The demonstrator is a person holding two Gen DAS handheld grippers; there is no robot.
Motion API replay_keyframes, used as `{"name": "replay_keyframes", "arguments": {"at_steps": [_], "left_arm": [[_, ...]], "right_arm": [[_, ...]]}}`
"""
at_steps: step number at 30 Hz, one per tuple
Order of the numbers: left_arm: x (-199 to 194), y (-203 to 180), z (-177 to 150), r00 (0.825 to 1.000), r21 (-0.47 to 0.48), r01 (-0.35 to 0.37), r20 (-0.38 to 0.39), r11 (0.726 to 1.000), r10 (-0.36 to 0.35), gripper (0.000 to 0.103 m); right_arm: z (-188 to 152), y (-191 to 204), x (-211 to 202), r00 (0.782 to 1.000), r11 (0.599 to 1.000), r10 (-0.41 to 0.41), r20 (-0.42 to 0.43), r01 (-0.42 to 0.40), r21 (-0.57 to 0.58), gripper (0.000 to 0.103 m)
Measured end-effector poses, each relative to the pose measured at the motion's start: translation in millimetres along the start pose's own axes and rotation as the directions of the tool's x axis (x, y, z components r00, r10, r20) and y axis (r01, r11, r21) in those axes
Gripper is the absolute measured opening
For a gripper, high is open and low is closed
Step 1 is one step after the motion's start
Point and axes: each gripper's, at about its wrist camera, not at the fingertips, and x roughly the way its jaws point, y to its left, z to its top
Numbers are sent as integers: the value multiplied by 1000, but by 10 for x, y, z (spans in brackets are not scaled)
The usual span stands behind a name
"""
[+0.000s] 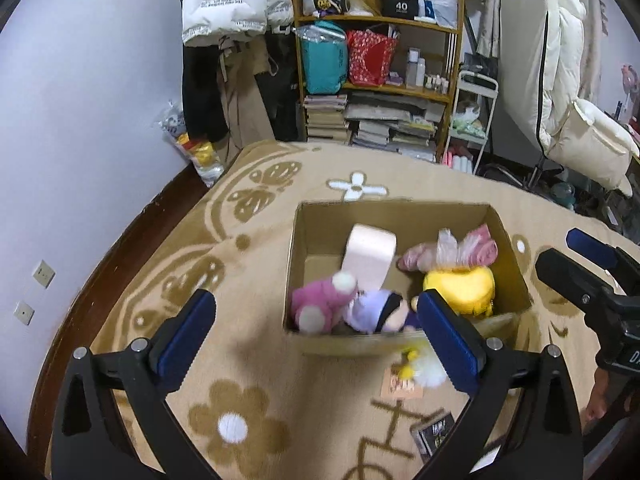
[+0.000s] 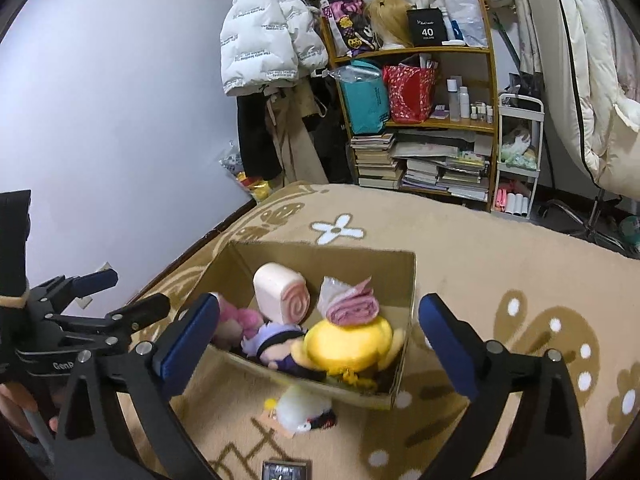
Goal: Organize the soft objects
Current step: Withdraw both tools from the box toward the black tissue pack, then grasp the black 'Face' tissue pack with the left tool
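Both claws, left (image 1: 318, 334) and right (image 2: 320, 340), gape wide and empty above the toy-filled cardboard box (image 2: 406, 300).

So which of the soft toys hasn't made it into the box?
The small white plush toy with the yellow tuft lies on the rug, just outside the cardboard box. The pink, purple and yellow plushes are all inside.

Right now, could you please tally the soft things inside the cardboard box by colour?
Pink: 3, the pink plush, swirl roll cushion and bagged pink bundle.
Purple: 1, the purple doll.
Yellow: 1, the yellow plush.
Total: 5 in the cardboard box.
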Motion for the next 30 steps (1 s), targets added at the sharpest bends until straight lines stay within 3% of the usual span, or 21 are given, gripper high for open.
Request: {"name": "replay_keyframes", "arguments": {"at_steps": [6, 12, 17, 30], "left_arm": [[-171, 0, -229, 1000, -11, -17, -17, 1000, 17, 100], [-225, 12, -484, 997, -75, 42, -56, 996, -46, 100], [-260, -62, -657, 997, -66, 30, -66, 997, -34, 100], [-277, -237, -995, 997, -47, 2, -72, 999, -5, 100]], "right_arm": [[-153, -12, -143, 1000, 1000, 11, -18, -11, 18, 103], [-291, -42, -271, 998, 998, 53, -41, -53, 15, 103], [-407, -30, -384, 998, 999, 34, -48, -35, -19, 103], [-765, -63, -487, 996, 999, 31, -84, -29, 25, 103]]}}
